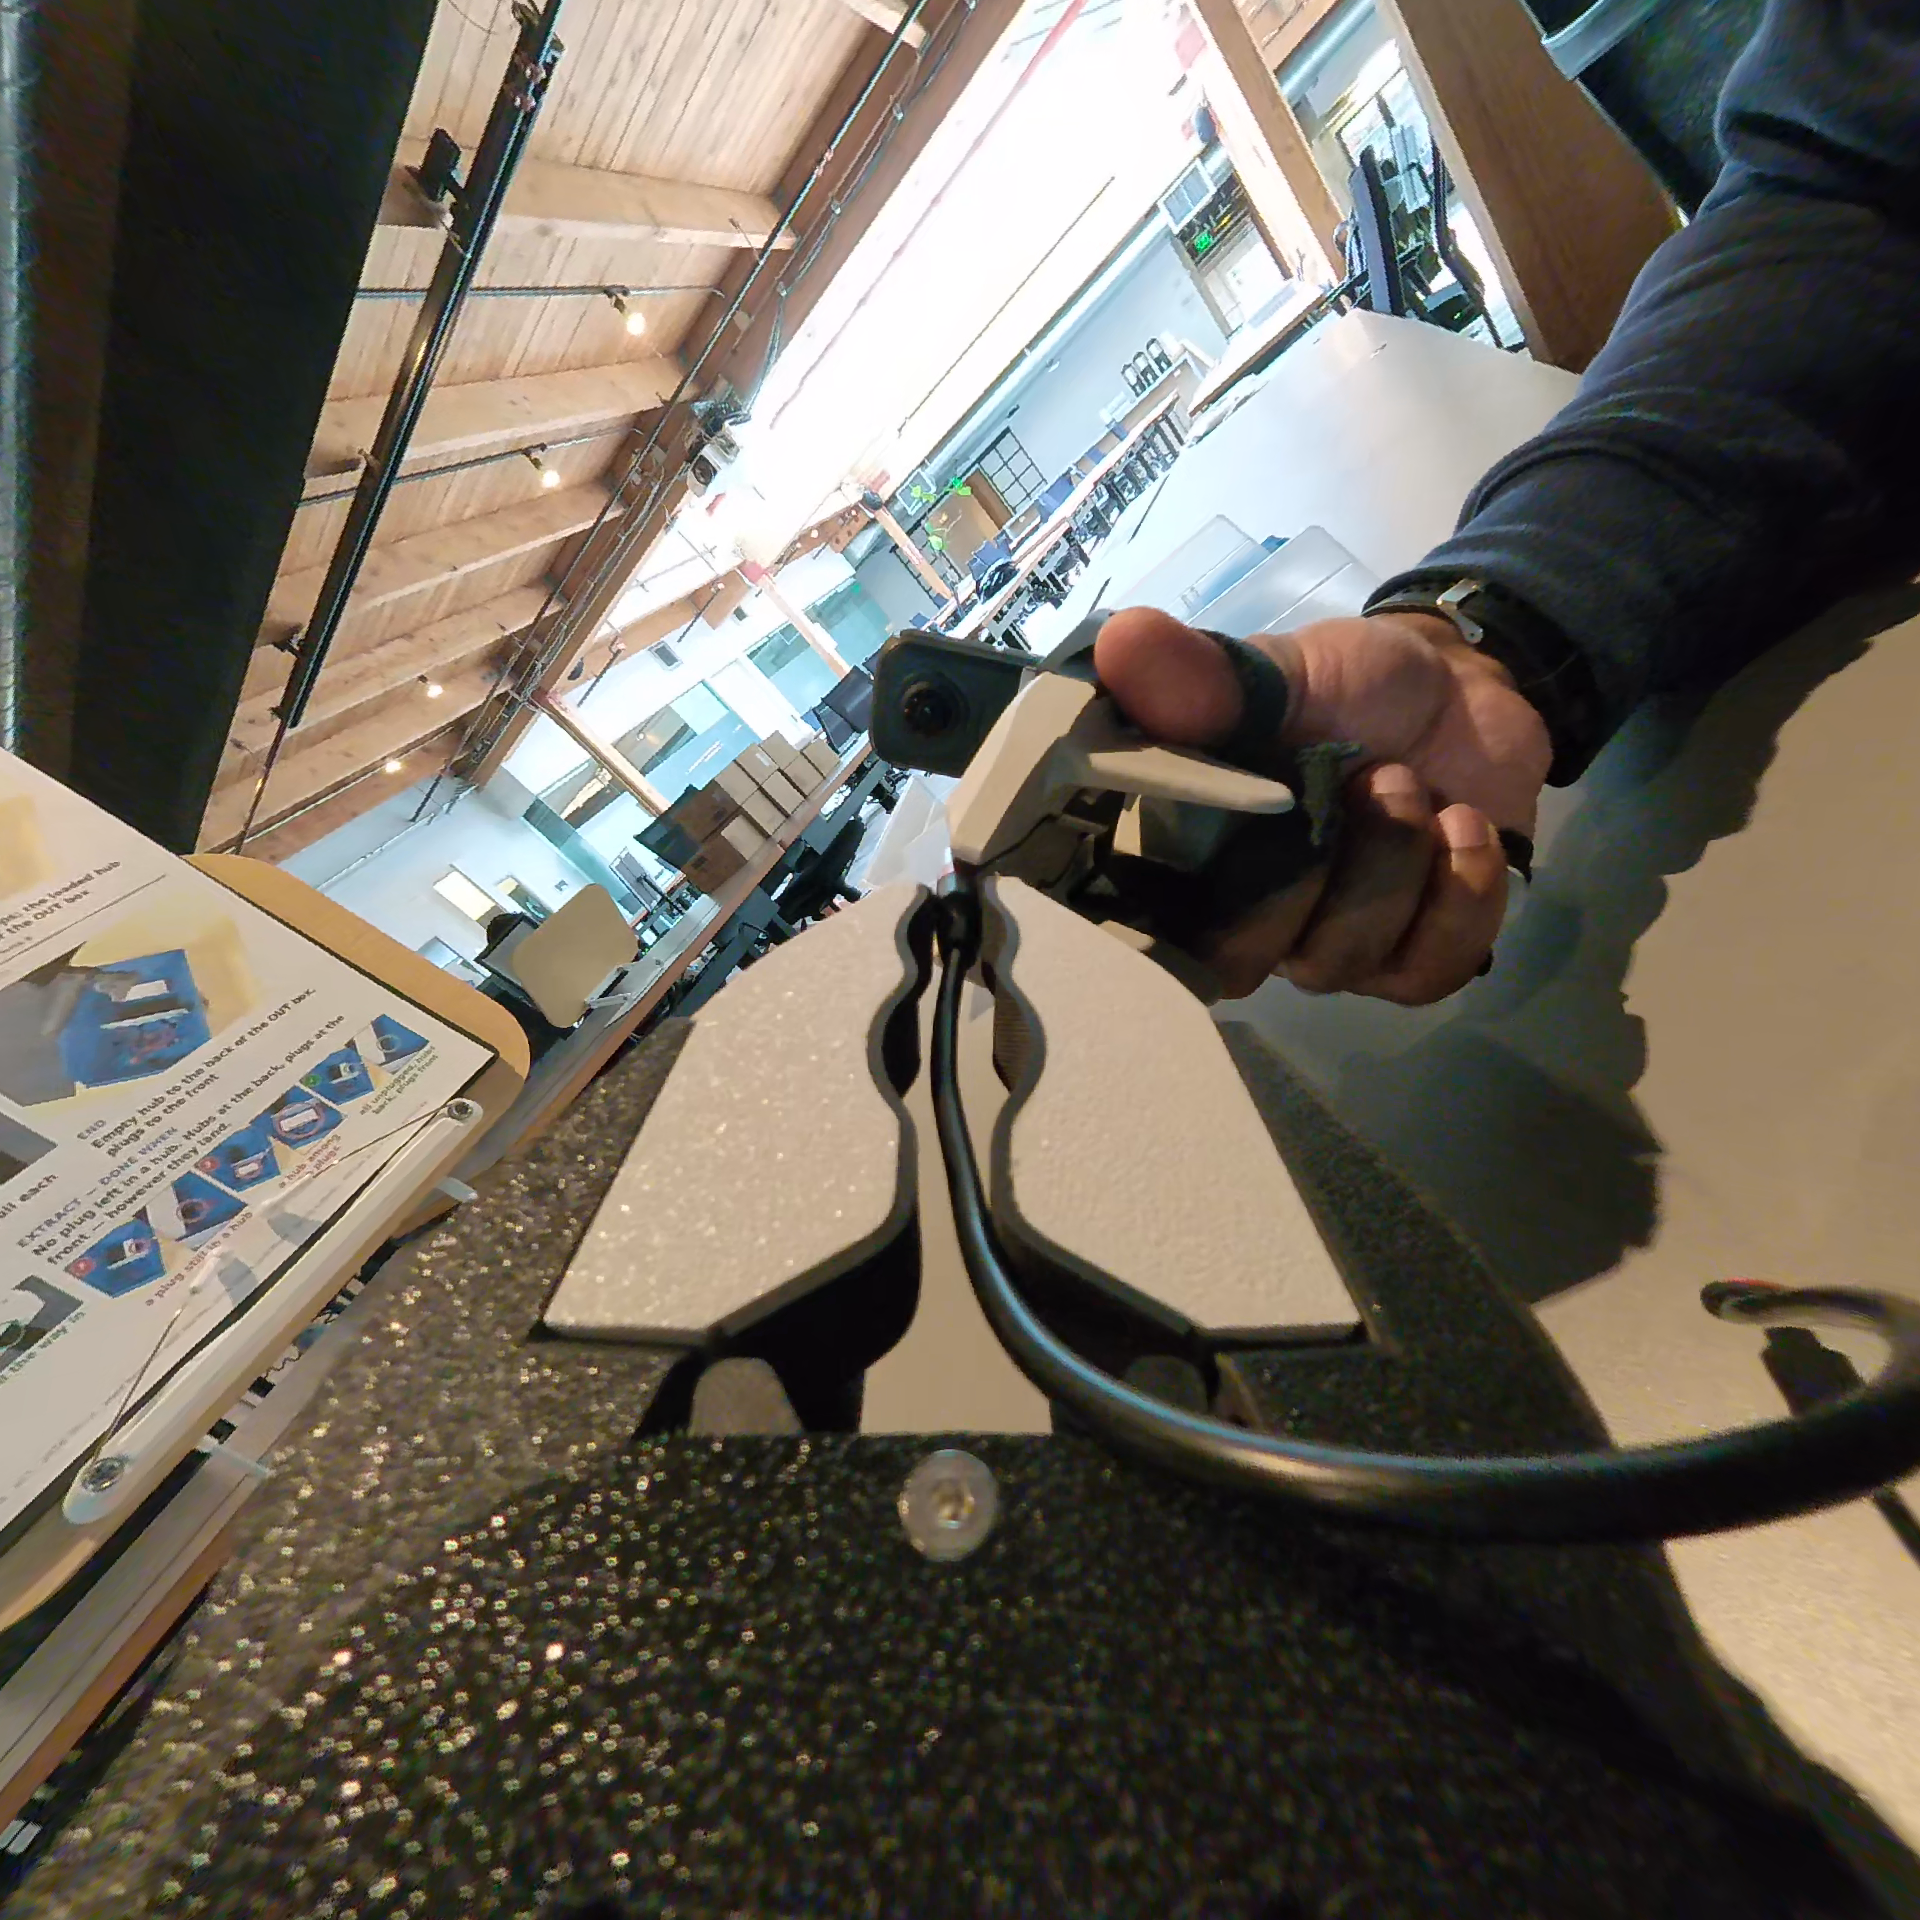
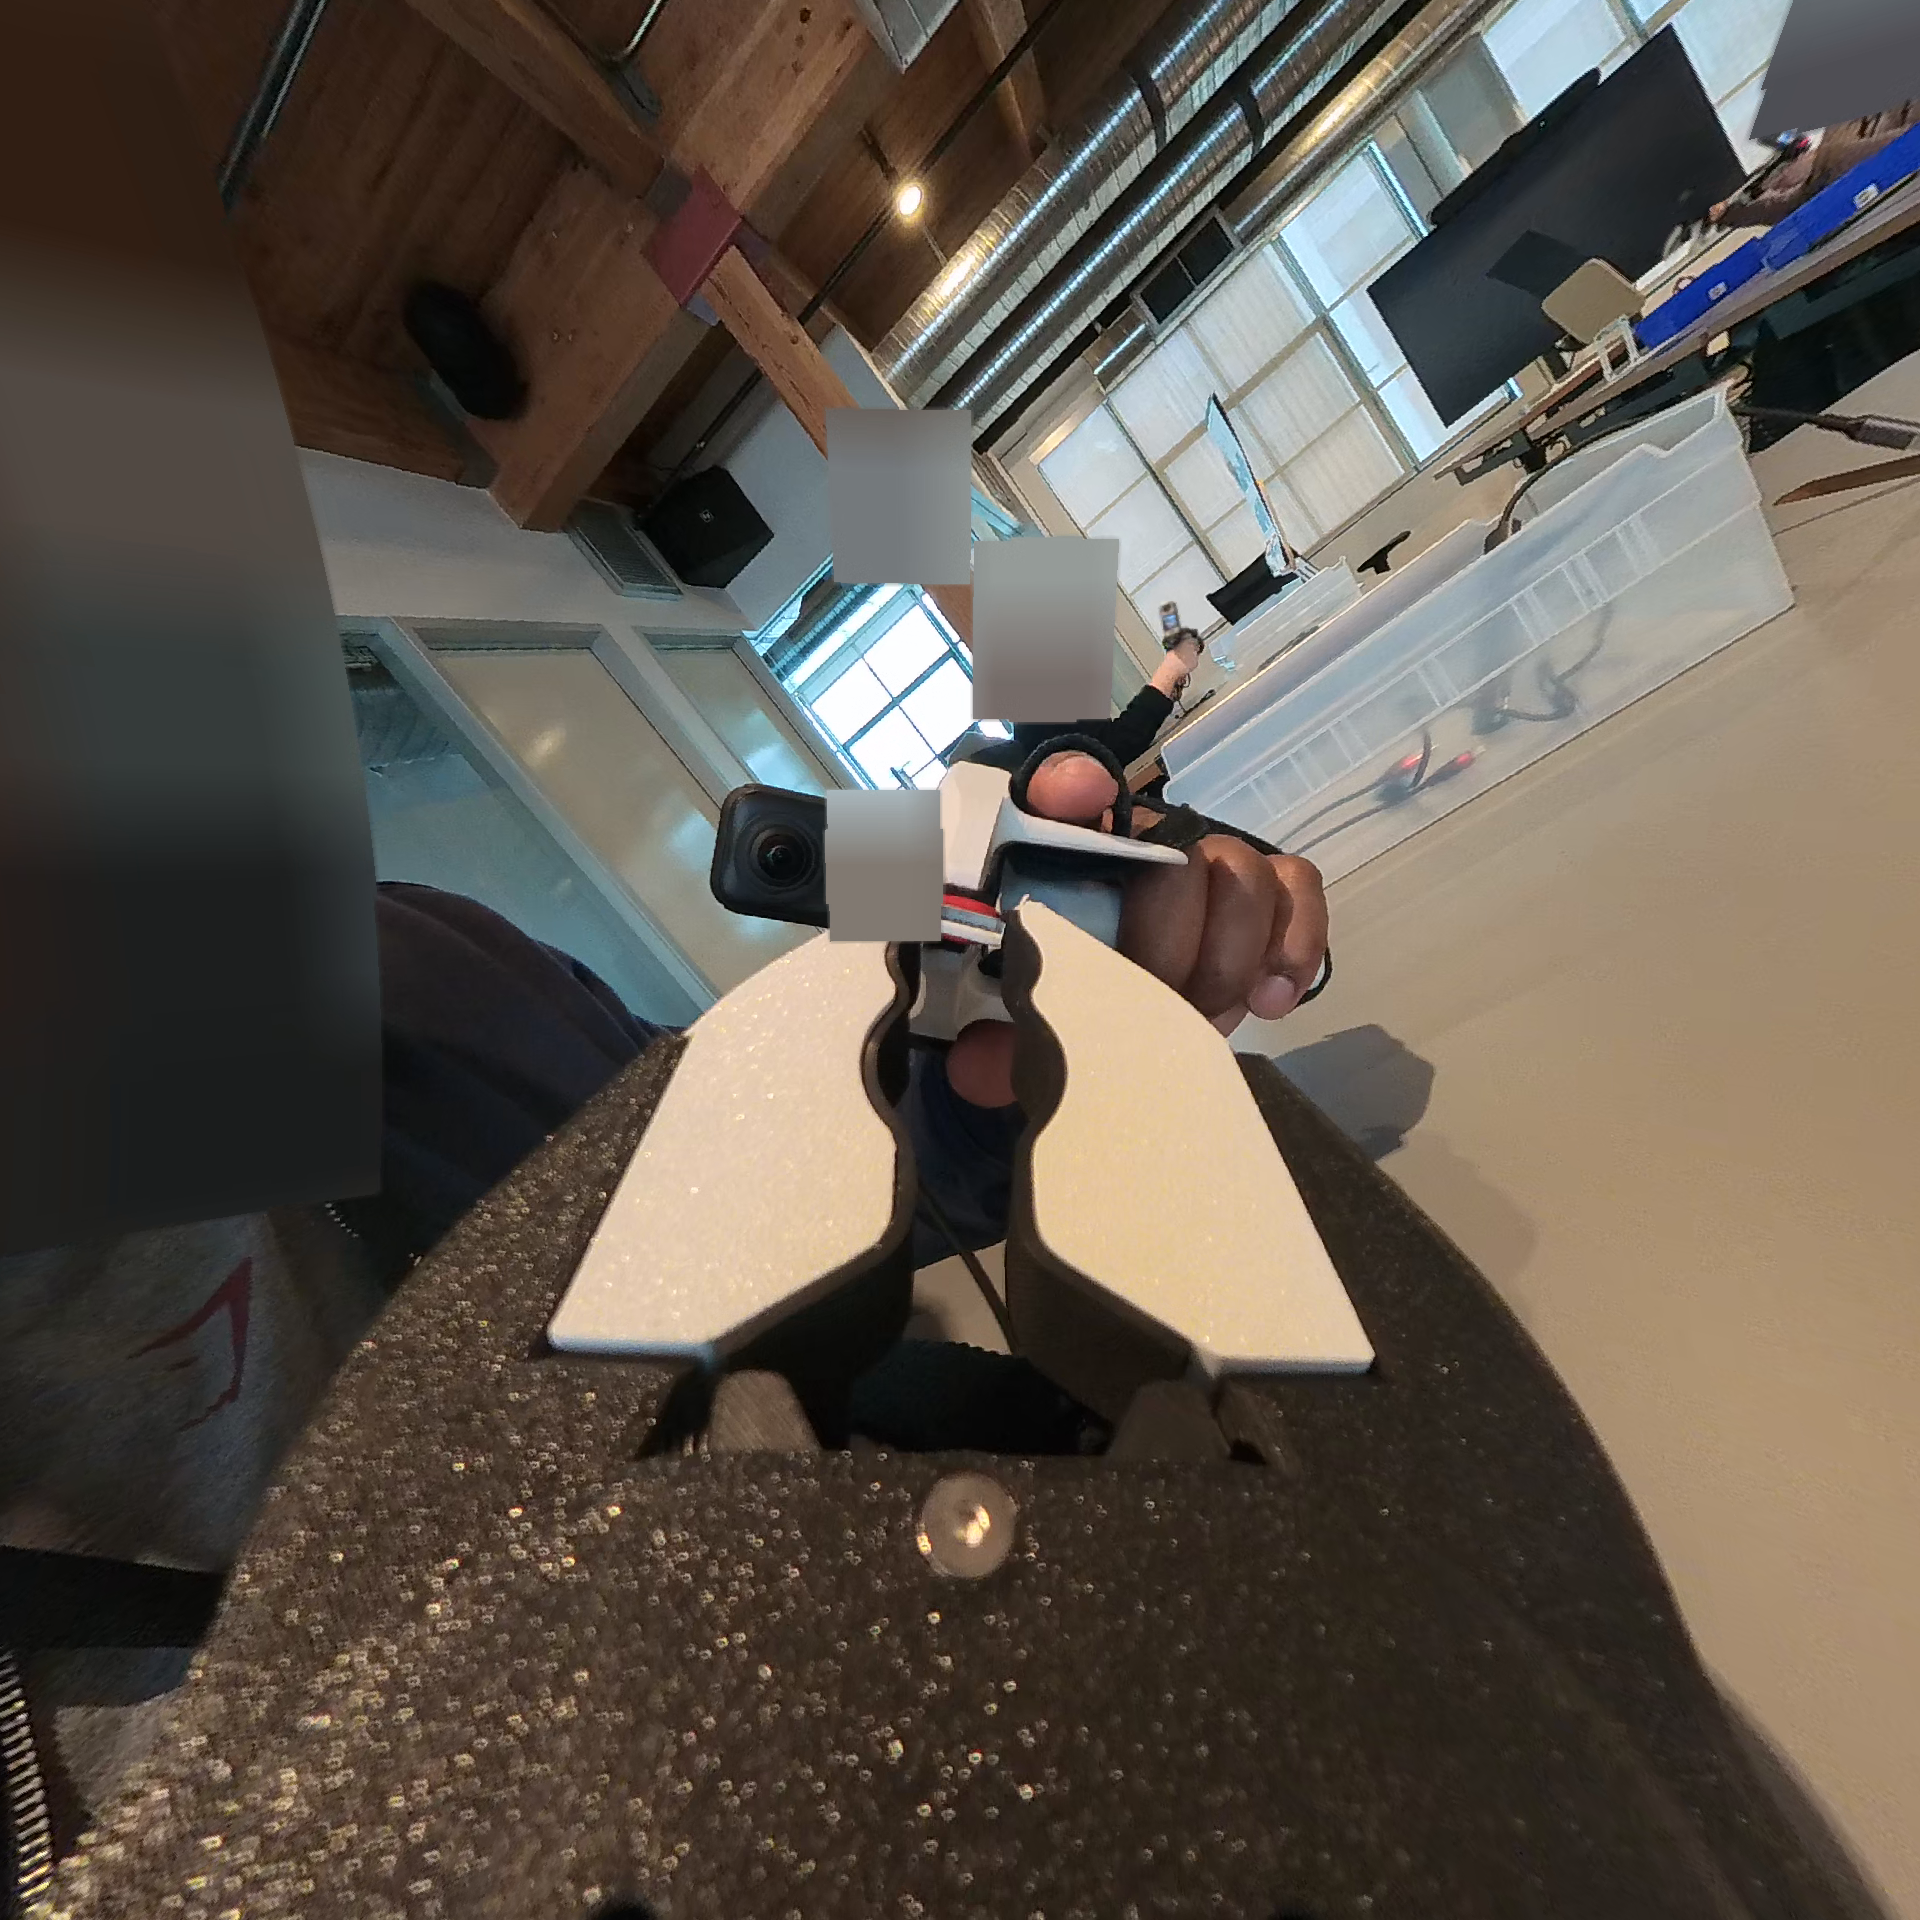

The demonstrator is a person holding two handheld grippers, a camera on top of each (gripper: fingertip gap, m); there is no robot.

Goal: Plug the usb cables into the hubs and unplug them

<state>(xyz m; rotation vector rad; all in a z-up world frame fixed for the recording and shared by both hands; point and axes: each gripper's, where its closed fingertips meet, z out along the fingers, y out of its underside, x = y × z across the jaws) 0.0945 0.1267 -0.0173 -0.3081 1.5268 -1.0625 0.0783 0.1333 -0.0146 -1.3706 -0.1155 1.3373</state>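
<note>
From the left wrist view, the left gripper (image 1: 951, 925) has its jaws pinched on a black cable (image 1: 1039, 1340) right at the tips, the cord running back between the pale, grainy fingers (image 1: 769, 1122) and curling off to the right in a smooth rubbery loop over the grey bench (image 1: 1766, 935). Facing it, tip to tip, is the right gripper (image 1: 997, 831), gripped by a hand (image 1: 1382, 810) in a dark sleeve. A printed instruction sheet (image 1: 208, 1091) leans on a wooden board at left. Over to the right wrist view: the right gripper (image 2: 961, 961) jaws are nearly pressed together (what they nip is too hidden to tell), with the left gripper (image 2: 966, 914) meeting them. Behind, a translucent ribbed plastic bin (image 2: 1507, 644) holds loose cables.
</note>
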